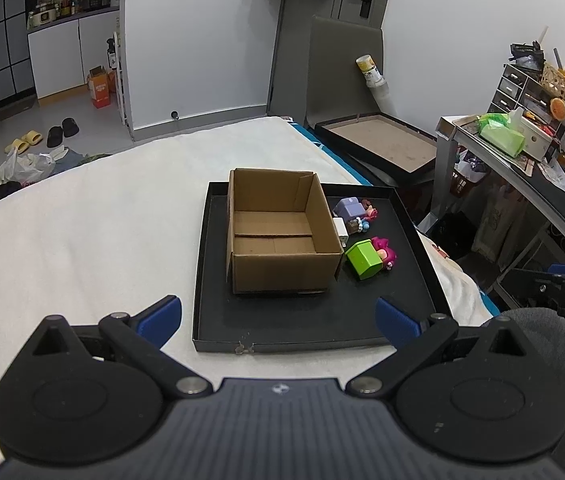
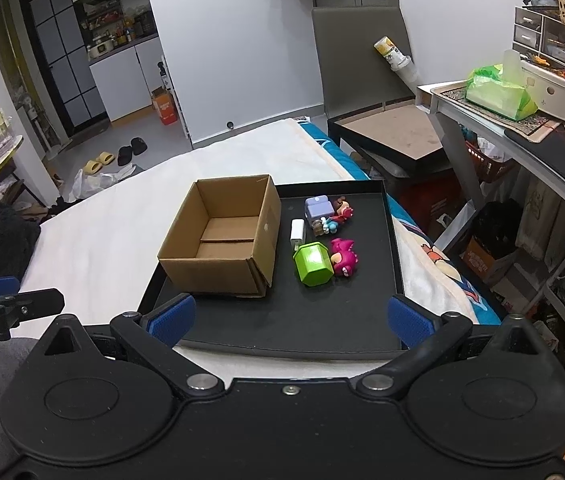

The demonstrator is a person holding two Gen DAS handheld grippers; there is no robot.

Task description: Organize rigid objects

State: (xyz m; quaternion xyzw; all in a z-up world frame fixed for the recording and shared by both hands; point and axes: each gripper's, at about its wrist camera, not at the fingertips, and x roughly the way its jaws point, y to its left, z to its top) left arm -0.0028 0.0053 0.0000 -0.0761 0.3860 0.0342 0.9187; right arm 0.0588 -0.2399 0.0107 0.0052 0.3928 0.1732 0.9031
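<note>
Hovering wide open and empty near the black tray's [image 1: 210, 264] near edge, both tongs [image 1: 278, 320] [image 2: 291, 318] face the toys [image 2: 324, 236] lying on the tray just right of the box [image 2: 222, 236].

Bed [image 1: 82, 220] with white cover carries a black tray [image 1: 414, 280] near its right edge. Tray holds an open cardboard box [image 1: 278, 268]; small toys lie beside it.

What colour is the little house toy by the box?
Bright green, clearest in the right wrist view.
</note>
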